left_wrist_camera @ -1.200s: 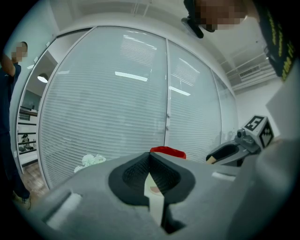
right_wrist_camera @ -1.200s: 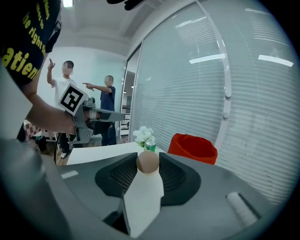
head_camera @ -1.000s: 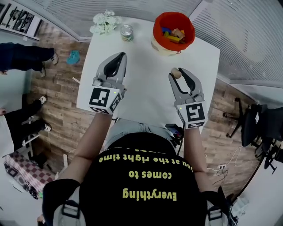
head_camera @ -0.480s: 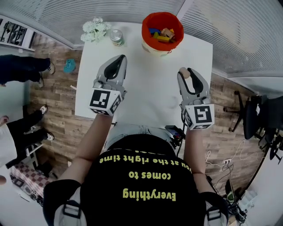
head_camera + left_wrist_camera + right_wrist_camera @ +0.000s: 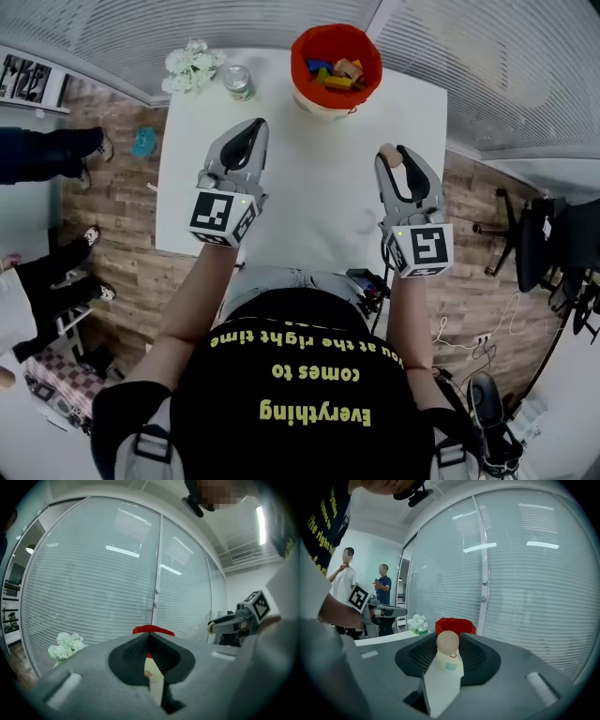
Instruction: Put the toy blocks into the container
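Your right tool (image 5: pixel 397 157) pinches a small wooden block (image 5: pixel 448 642) at its jaw tips above the counter (image 5: pixel 309 187); only the block's rounded end shows, so its long axis can't be told. Both tools point toward the far edge, your left tool (image 5: pixel 253 126) closed and empty. The red container (image 5: pixel 294 58) there holds coloured blocks (image 5: pixel 336 73).
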A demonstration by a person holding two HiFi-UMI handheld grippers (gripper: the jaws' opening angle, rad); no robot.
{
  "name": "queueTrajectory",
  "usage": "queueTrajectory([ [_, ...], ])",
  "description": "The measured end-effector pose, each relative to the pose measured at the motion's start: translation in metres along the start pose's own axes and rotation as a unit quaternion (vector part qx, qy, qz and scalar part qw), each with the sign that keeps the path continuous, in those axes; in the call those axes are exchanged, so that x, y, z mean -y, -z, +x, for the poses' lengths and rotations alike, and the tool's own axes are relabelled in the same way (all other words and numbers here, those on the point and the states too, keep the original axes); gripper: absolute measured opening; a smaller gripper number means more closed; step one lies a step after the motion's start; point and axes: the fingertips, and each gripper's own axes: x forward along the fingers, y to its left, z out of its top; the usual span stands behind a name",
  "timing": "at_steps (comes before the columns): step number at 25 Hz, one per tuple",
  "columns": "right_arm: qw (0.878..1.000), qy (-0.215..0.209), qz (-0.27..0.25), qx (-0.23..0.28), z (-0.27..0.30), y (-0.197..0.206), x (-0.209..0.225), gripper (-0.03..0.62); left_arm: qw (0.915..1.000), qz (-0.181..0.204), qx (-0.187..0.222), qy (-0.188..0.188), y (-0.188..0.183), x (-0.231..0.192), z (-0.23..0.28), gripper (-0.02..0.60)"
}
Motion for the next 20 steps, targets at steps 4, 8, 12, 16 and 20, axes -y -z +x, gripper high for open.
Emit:
queueTrajectory([
  [4,1.000,-0.003,0.003,-0.001,0.002,0.000,0.004,0.153,1.0000,-0.003,-0.005,-0.003,0.003,-0.001,0.003,-0.002],
  [8,1.000,-0.010,0.002,-0.003,0.010,-0.001,0.007,0.152,0.9999,-0.004,-0.010,-0.006,0.006,-0.002,0.009,0.000],
  [12,1.000,-0.020,0.000,-0.003,0.017,-0.001,0.009,0.152,0.9998,-0.007,-0.012,-0.010,0.008,-0.004,0.014,-0.001],
  [16,1.000,-0.031,-0.005,0.000,0.026,-0.005,0.011,0.152,0.9998,-0.008,-0.014,-0.015,0.011,-0.006,0.020,-0.001],
  [20,0.999,-0.038,-0.007,-0.004,0.036,-0.008,0.015,0.153,0.9996,-0.011,-0.017,-0.020,0.013,-0.008,0.026,0.000],
])
